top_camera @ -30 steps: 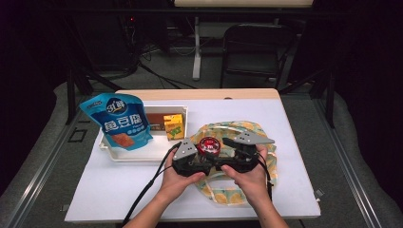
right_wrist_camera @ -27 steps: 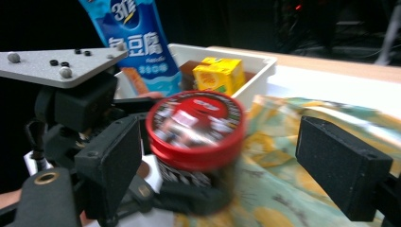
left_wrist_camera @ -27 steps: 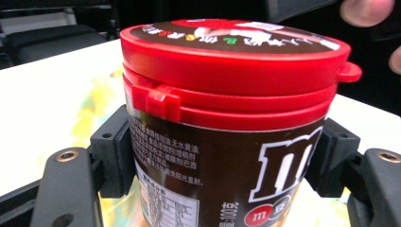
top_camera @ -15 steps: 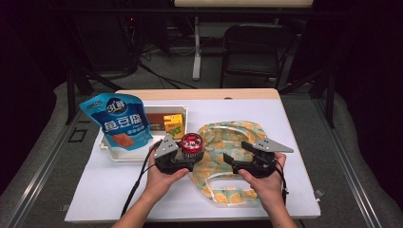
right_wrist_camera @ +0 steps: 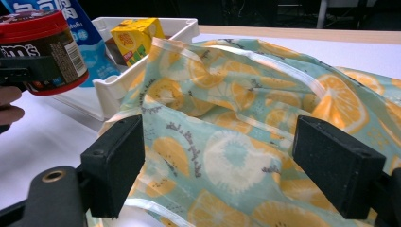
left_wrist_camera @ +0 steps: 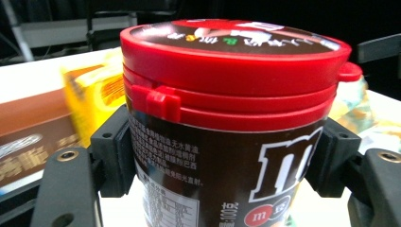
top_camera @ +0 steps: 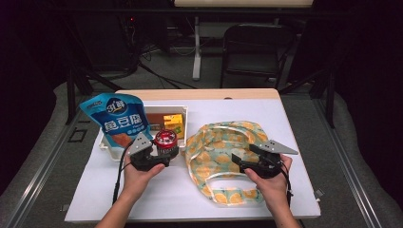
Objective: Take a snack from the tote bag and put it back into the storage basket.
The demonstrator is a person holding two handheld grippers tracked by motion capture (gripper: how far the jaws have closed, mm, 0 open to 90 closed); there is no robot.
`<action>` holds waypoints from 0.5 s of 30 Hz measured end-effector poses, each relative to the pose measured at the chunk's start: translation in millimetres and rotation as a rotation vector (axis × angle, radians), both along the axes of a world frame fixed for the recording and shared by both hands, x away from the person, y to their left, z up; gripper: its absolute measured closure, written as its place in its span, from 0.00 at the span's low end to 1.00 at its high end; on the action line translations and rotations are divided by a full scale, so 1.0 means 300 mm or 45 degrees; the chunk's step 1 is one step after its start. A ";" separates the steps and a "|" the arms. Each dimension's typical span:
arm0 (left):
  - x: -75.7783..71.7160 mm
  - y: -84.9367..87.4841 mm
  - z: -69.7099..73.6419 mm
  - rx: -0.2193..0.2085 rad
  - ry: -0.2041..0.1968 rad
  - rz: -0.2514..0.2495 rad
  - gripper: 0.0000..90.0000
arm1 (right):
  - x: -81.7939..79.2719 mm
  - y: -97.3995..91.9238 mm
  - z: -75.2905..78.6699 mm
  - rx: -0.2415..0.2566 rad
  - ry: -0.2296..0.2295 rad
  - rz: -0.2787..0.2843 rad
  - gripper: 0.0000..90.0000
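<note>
Here the candy tub (left_wrist_camera: 227, 123) sits clamped in the left gripper (top_camera: 159, 154).

red-lidded brown tub (top_camera: 166, 140); orange-print bag (top_camera: 223, 156)

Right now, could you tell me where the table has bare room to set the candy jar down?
Bare patches: the table in front of the white tray, and the strip beyond the orange-print bag toward the far edge. Crowded: the tray, with blue pouch and yellow carton.

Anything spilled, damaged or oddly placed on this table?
Nothing spilled or damaged. The blue snack pouch leans over the white plastic tray's left end rather than lying inside. The orange-print fabric bag lies rumpled. The left gripper holds the red-lidded brown candy jar upright.
</note>
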State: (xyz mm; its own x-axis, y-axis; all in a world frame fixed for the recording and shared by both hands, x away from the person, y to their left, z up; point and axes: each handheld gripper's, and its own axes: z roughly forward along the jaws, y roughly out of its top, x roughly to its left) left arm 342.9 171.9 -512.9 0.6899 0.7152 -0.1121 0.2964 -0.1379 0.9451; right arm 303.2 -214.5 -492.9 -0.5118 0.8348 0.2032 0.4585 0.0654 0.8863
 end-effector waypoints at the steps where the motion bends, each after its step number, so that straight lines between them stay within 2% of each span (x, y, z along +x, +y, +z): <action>1: 0.005 0.012 -0.006 -0.009 0.002 0.006 0.29 | 0.000 -0.002 -0.003 0.008 0.000 -0.004 0.20; 3: 0.018 0.033 -0.018 -0.022 0.025 0.000 0.29 | 0.000 -0.012 -0.005 0.000 0.004 -0.010 0.20; 7: 0.047 0.052 -0.050 -0.007 0.059 0.038 0.29 | 0.000 -0.030 -0.009 0.009 0.005 -0.031 0.20; 10: 0.070 0.062 -0.074 0.012 0.100 0.042 0.29 | -0.001 -0.038 -0.013 0.008 0.009 -0.043 0.20; 11: 0.077 0.057 -0.086 0.006 0.096 0.071 0.29 | -0.001 -0.039 -0.015 0.005 0.009 -0.044 0.20; 12: 0.085 0.062 -0.091 0.026 0.123 0.049 0.29 | 0.000 -0.038 -0.017 0.013 0.005 -0.044 0.20; 13: 0.091 0.057 -0.102 0.027 0.119 0.087 0.29 | 0.000 -0.039 -0.018 -0.003 0.015 -0.043 0.21; 14: 0.099 0.062 -0.108 0.039 0.151 0.066 0.29 | 0.000 -0.038 -0.020 -0.004 0.016 -0.046 0.21; 15: 0.106 0.061 -0.117 0.030 0.159 0.074 0.29 | 0.001 -0.036 -0.023 0.002 0.014 -0.047 0.21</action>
State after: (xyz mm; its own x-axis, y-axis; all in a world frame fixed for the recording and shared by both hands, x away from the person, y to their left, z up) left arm 374.7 190.3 -548.0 0.6289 0.7570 -0.1774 0.4198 -0.1386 0.8970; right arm 303.6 -225.2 -499.7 -0.4785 0.8526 0.2100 0.4703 0.0469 0.8813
